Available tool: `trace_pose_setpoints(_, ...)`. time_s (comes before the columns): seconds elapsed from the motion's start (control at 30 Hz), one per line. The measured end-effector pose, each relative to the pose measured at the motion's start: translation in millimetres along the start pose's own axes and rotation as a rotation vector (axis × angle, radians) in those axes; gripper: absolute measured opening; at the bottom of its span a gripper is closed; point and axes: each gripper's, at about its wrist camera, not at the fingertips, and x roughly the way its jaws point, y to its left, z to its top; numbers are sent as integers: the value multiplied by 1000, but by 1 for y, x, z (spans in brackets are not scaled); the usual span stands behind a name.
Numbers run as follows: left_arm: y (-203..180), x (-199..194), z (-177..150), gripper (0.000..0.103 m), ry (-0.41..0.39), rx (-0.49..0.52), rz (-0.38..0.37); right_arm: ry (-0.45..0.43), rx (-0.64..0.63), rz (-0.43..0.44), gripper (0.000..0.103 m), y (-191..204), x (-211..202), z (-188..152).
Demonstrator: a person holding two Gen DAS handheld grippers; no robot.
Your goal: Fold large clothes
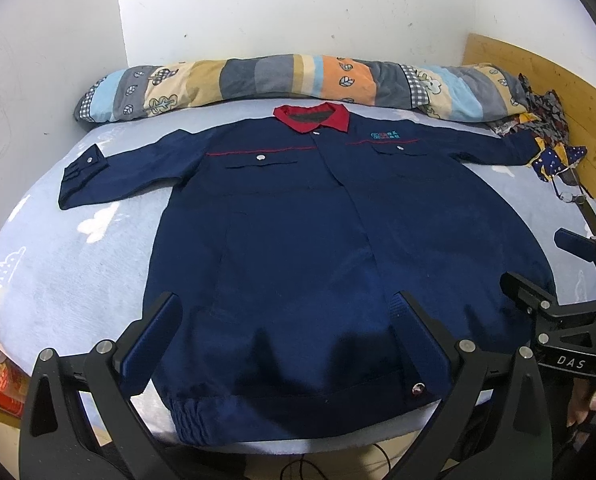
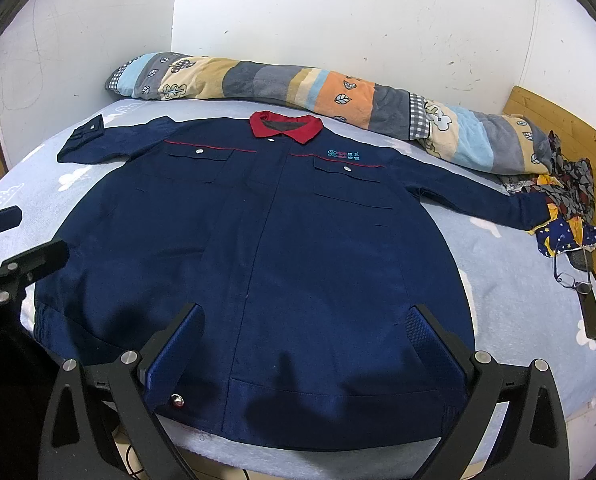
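Note:
A large navy work jacket (image 1: 298,216) (image 2: 258,240) with a red collar (image 1: 311,118) (image 2: 286,126) lies flat, front up, on a light blue bed sheet (image 1: 78,248), both sleeves spread out sideways. My left gripper (image 1: 286,304) hovers open over the jacket's lower left hem, nothing between its fingers. My right gripper (image 2: 305,316) hangs open above the lower right hem, also empty. Each gripper shows at the edge of the other's view: the right one (image 1: 545,264), the left one (image 2: 22,232).
A rolled patchwork quilt (image 1: 298,80) (image 2: 337,96) lies along the wall behind the collar. Patterned cloth pieces (image 2: 569,200), glasses (image 2: 573,280) and a dark phone (image 2: 591,316) sit at the right by the wooden bed board (image 2: 577,136). Cables hang below the near bed edge.

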Motion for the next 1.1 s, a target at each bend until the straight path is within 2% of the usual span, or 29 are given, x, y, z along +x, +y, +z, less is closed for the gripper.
trace_pose_setpoints(0.63, 3, 15, -2, 103, 64, -26, 57, 20, 11, -23, 102, 1, 5, 0)
trace_pose_setpoints(1.1, 4, 14, -4, 103, 60, -12, 57, 29, 5, -27, 102, 0, 8, -1)
